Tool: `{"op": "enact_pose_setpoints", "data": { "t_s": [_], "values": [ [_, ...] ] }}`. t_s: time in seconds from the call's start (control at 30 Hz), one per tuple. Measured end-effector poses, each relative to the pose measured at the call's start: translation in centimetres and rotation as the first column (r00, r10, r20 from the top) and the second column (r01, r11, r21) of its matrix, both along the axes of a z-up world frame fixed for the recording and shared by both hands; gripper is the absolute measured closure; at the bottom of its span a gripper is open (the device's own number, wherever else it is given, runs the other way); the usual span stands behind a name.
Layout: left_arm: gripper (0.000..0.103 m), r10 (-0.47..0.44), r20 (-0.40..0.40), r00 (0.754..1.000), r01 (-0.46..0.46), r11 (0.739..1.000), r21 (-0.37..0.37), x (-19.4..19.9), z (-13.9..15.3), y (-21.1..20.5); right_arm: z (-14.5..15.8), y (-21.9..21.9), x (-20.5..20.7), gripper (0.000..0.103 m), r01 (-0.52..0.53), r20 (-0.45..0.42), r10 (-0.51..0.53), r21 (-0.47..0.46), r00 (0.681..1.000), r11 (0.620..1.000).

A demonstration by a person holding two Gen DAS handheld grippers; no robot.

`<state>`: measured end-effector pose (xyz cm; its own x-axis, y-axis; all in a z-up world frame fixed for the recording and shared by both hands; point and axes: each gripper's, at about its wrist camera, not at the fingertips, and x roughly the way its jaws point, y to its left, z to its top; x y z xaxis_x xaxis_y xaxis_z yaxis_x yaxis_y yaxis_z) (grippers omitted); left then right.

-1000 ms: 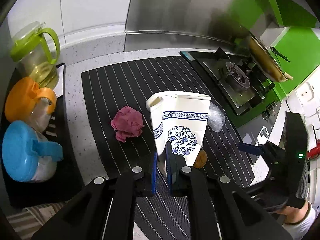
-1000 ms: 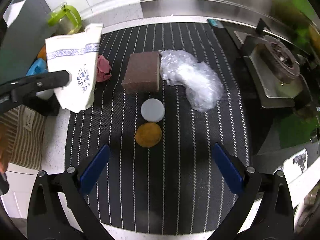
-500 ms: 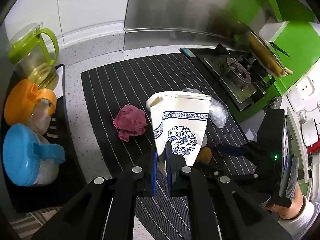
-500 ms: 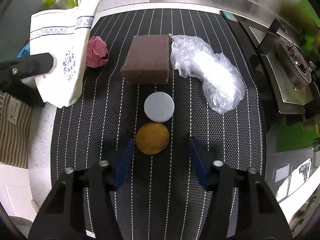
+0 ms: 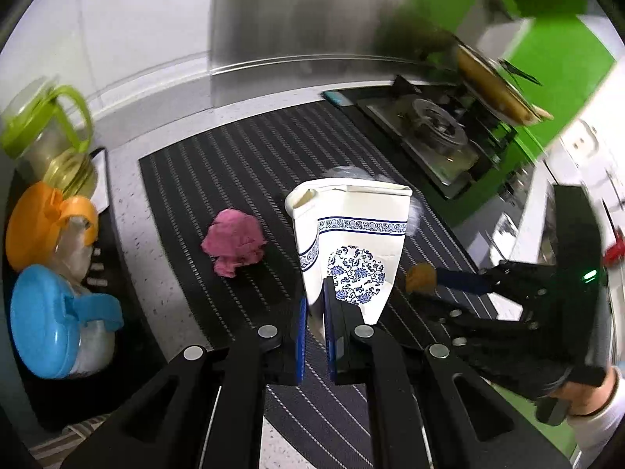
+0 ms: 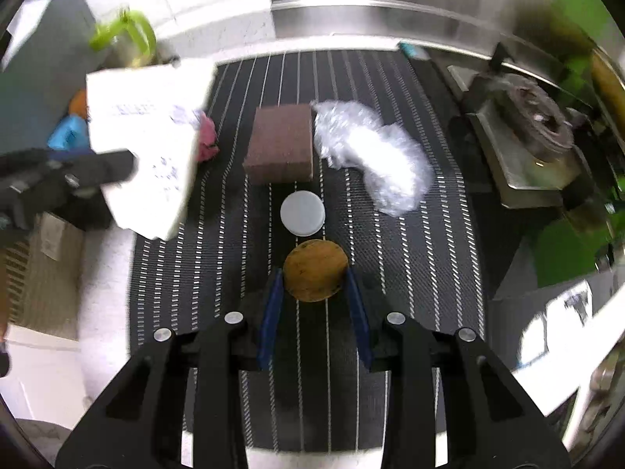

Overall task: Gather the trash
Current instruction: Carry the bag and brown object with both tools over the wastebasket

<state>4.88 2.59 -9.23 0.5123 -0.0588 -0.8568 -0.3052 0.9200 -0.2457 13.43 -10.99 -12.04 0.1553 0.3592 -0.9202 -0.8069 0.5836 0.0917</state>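
Observation:
My left gripper (image 5: 314,312) is shut on the lower edge of a white paper bag (image 5: 351,242) with blue patterns, holding it upright over the striped mat (image 5: 234,164). My right gripper (image 6: 313,273) has a brown round disc (image 6: 315,270) between its blue pads; the jaws are closing and both pads touch the disc's sides. That disc (image 5: 420,277) also shows beside the bag. A white disc (image 6: 302,213), a brown block (image 6: 281,144), crumpled clear plastic (image 6: 371,156) and a pink wad (image 5: 234,246) lie on the mat.
Three lidded jugs stand at the left: green (image 5: 50,136), orange (image 5: 43,226) and blue (image 5: 50,320). A gas stove (image 5: 433,129) sits at the right of the mat. A steel backsplash runs behind. A person's hand (image 5: 586,402) holds the right gripper.
The right gripper's jaws went from wide open to tight around the brown disc, which now looks closer to the camera. The left gripper keeps the bag in place.

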Motion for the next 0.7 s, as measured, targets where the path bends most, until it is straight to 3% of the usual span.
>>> {"op": "enact_pose_setpoints", "data": {
  "t_s": [0.17, 0.3, 0.4, 0.47, 0.5, 0.67, 0.7],
  "values": [
    [0.095, -0.152, 0.027, 0.988, 0.152, 0.988, 0.031, 0.6, 1.8, -2.5, 4.2, -4.8, -1.8, 0.070, 0.139, 0.023, -0.141, 0.073, 0.990, 0.988],
    [0.095, -0.313, 0.051, 0.948, 0.310, 0.949, 0.054, 1.4, 2.8, -6.2, 6.1, -9.6, -3.2, 0.070, 0.287, 0.049, -0.294, 0.112, 0.954, 0.951],
    [0.095, -0.439, 0.063, 0.896, 0.436, 0.898, 0.058, 1.9, 3.2, -10.1, 7.4, -14.8, -5.5, 0.070, 0.420, 0.065, -0.431, 0.135, 0.900, 0.898],
    [0.095, -0.526, 0.075, 0.847, 0.523, 0.850, 0.057, 2.0, 3.5, -13.7, 7.9, -17.8, -6.5, 0.070, 0.479, 0.072, -0.491, 0.138, 0.868, 0.867],
    [0.095, -0.548, 0.078, 0.833, 0.545, 0.836, 0.056, 1.9, 3.5, -14.7, 8.0, -19.7, -7.5, 0.070, 0.515, 0.077, -0.528, 0.138, 0.846, 0.846],
    [0.095, -0.698, 0.080, 0.712, 0.697, 0.716, 0.041, 1.1, 2.9, -23.4, 7.5, -28.8, -11.4, 0.070, 0.677, 0.083, -0.688, 0.127, 0.721, 0.725],
    [0.095, -0.712, 0.078, 0.698, 0.712, 0.702, 0.037, 1.0, 2.8, -24.5, 7.2, -30.2, -11.8, 0.070, 0.698, 0.079, -0.708, 0.123, 0.702, 0.706]
  ]
}}
